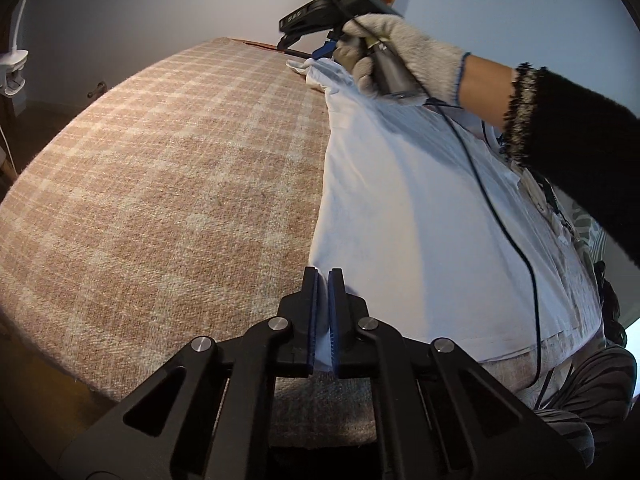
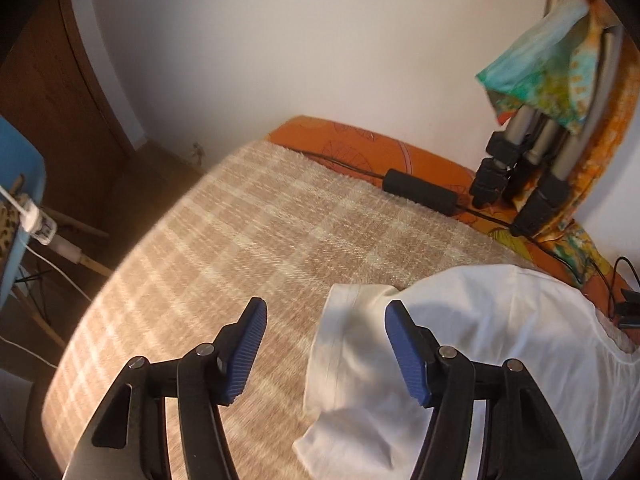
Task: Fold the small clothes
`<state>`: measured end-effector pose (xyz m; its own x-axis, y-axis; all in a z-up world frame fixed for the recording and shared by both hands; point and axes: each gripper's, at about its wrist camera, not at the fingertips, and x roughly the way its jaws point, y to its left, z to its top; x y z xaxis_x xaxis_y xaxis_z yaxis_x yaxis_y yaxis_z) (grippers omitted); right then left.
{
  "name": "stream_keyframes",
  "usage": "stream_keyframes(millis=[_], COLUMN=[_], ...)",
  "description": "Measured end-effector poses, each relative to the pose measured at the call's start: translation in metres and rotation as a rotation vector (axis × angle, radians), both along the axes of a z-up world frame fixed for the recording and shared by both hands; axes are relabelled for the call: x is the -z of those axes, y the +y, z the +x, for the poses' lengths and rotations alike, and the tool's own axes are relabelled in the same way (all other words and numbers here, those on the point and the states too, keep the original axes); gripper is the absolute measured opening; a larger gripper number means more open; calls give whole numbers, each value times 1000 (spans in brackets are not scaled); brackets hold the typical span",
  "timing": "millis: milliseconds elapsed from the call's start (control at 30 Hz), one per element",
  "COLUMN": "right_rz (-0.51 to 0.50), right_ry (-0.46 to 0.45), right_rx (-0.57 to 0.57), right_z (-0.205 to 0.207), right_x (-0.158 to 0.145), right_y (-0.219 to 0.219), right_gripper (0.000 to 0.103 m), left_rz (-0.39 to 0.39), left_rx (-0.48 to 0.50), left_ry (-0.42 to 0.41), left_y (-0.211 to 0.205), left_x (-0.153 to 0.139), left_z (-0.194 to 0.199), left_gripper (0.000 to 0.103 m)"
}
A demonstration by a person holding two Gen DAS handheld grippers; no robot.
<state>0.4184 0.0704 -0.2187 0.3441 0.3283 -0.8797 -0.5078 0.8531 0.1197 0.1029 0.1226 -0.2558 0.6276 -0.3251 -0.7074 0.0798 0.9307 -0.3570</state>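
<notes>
A white T-shirt point(image 1: 420, 216) lies on the beige plaid blanket point(image 1: 168, 184). My left gripper point(image 1: 323, 280) is shut on the shirt's near left corner, with white cloth pinched between its blue pads. In the left wrist view my right gripper point(image 1: 320, 54), held by a gloved hand, hovers over the shirt's far end by a sleeve. In the right wrist view my right gripper point(image 2: 325, 320) is open and empty just above the shirt's sleeve point(image 2: 348, 344), whose hem lies between the fingers. The shirt's neckline point(image 2: 612, 344) shows at the right.
The blanket point(image 2: 248, 248) covers a bed with an orange sheet point(image 2: 360, 140) at the far edge. A black power brick point(image 2: 420, 192), cables and folded tripod legs point(image 2: 520, 176) lie by the wall. A blue chair point(image 2: 16, 208) stands left of the bed.
</notes>
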Motion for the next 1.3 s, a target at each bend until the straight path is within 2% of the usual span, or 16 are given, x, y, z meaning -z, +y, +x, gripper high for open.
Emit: stream_keyframes(millis=[133, 233, 367, 400, 533, 700, 1033, 1167, 1300], right_rz=[-59, -91, -105, -88, -36, 51, 139, 158, 138], right_ry=[20, -10, -29, -19, -27, -57, -108, -113, -92], right_rx=[7, -15, -32, -27, -4, 25, 94, 155, 215], right_z=[11, 9, 10, 11, 13, 15, 17, 18, 24], right_x=[25, 29, 28, 28, 21, -2, -37, -37, -18], right_y=[4, 5, 0, -5, -25, -55, -140, -191, -230], right_gripper=[52, 46, 9, 5, 3, 2, 2, 2, 1], left_rz=[-46, -68, -54, -48, -30, -17, 21, 30, 44], left_rx=[-5, 1, 27, 32, 39, 59, 181, 250, 333], left_ry=[7, -2, -27, -33, -52, -78, -135, -132, -90], left_y=[5, 5, -3, -5, -10, -19, -66, -95, -132], left_x=[0, -3, -11, -13, -21, -34, -61, -66, -60], left_z=[4, 5, 2, 1, -4, -7, -14, -14, -10], left_gripper=[1, 0, 0, 0, 0, 0, 0, 0, 0])
